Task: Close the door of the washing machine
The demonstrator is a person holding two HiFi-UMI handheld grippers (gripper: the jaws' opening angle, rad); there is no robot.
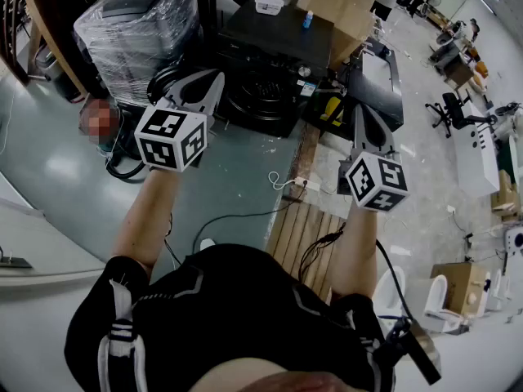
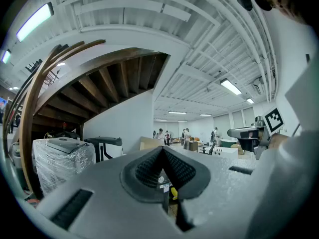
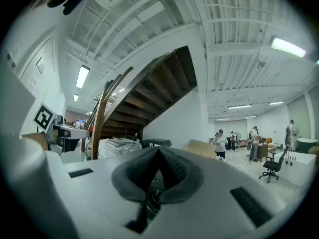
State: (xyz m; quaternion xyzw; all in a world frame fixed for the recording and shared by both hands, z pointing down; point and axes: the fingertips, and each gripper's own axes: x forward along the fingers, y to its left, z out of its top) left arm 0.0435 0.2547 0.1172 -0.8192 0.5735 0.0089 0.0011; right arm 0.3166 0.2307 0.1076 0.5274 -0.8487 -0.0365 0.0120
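Closed, empty left tongs (image 1: 212,78) and right tongs (image 1: 360,111) face the washing machine (image 1: 263,88).

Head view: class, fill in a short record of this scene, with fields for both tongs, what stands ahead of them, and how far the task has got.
left tongs: shut, empty
right tongs: shut, empty
ahead: black machine, apart from both tongs
beside it, left: plastic-wrapped machine
beyond it: cardboard boxes
floor, near: wooden pallet
task: not started; whether the door is open cannot be told
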